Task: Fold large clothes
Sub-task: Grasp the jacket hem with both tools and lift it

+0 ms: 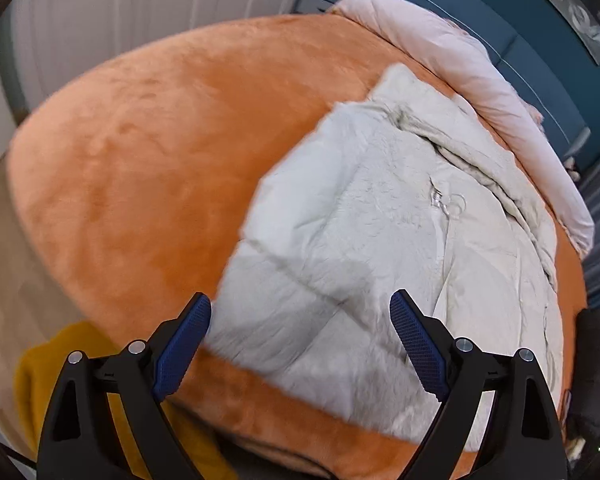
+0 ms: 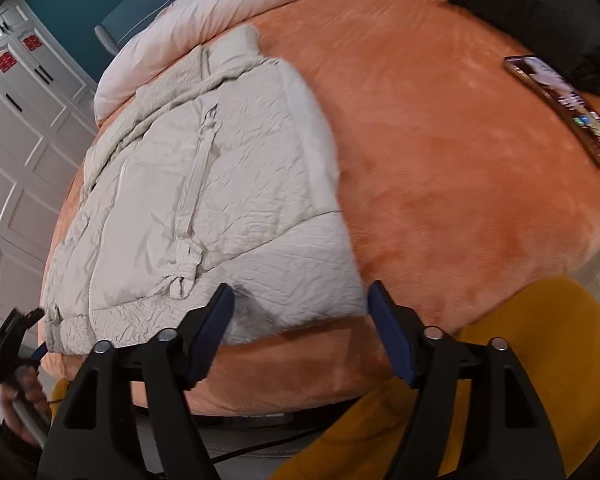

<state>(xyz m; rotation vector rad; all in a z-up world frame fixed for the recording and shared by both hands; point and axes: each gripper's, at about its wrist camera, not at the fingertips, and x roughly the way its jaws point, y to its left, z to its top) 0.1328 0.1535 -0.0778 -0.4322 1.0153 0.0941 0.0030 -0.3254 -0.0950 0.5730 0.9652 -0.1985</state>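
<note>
Both sets of fingers (image 1: 300,312) (image 2: 300,300) spread wide, hovering over cream jacket (image 2: 204,184) lying on orange bed (image 2: 440,160), gripping nothing.

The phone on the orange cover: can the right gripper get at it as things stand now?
Probably yes. The phone lies uncovered on the orange cover, nothing lies between, and the right gripper is empty, jaws open.

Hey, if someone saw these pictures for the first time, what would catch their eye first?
The orange blanket covering the whole bed, and the pale puffy coat lying on it near the front edge. A phone rests on the blanket toward the right, beside a black garment.
</note>
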